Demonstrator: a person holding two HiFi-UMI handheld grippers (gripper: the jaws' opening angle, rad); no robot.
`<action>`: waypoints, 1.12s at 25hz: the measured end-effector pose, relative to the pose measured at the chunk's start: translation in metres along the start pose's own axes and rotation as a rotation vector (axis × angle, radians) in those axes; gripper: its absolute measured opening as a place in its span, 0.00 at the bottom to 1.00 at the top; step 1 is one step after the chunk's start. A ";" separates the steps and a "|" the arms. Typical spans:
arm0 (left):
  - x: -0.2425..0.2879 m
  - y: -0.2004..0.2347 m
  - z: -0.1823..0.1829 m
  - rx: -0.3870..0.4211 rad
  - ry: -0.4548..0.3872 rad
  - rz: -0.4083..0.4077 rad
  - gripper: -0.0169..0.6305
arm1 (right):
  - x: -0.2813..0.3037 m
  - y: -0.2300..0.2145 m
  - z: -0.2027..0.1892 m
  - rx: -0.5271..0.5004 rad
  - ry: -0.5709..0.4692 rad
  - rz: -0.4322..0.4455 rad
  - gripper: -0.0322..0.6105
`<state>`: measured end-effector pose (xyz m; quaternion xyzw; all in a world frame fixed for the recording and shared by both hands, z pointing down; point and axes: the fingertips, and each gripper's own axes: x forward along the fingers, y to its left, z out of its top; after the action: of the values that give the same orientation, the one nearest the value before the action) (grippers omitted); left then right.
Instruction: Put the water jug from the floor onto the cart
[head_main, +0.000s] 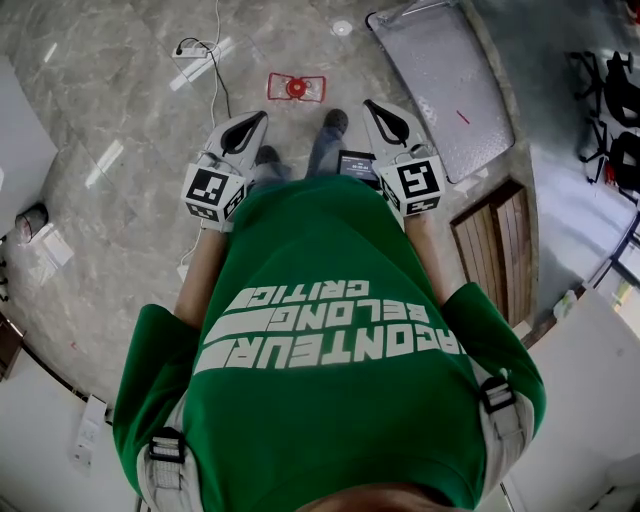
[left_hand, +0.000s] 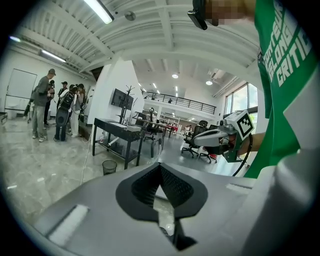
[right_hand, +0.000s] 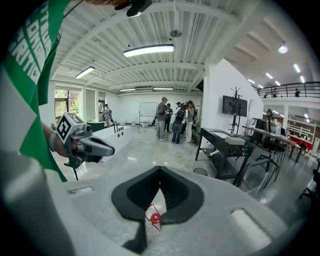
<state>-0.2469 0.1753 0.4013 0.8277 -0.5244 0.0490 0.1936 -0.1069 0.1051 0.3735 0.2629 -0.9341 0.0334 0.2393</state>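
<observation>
Water jug (head_main: 296, 87) is set on the floor (head_main: 120, 130) at upper centre, beyond and between left gripper (head_main: 259, 119) and right gripper (head_main: 371, 107). Cart (head_main: 450, 90) is placed upper right of it, power strip (head_main: 195, 48) upper left.

Water jug (head_main: 296, 87): clear body, red cap, red handle frame
Jug pose: upright, seen from above
Jug place: on the marble floor (head_main: 130, 100), left of the cart (head_main: 440, 80), well apart from it
Cart: flat grey deck with rounded corners, a small red mark on it, set askew
</observation>
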 end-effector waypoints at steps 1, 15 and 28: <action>0.009 0.002 0.002 0.001 0.004 0.003 0.04 | 0.004 -0.007 -0.002 0.000 0.000 0.008 0.04; 0.140 -0.022 0.020 -0.048 0.081 0.030 0.05 | 0.028 -0.140 -0.019 0.018 0.004 0.123 0.04; 0.160 -0.017 0.018 -0.099 0.046 0.043 0.05 | 0.046 -0.158 -0.032 0.016 0.014 0.179 0.04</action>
<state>-0.1630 0.0393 0.4260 0.8044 -0.5391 0.0460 0.2454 -0.0474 -0.0469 0.4134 0.1798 -0.9519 0.0638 0.2398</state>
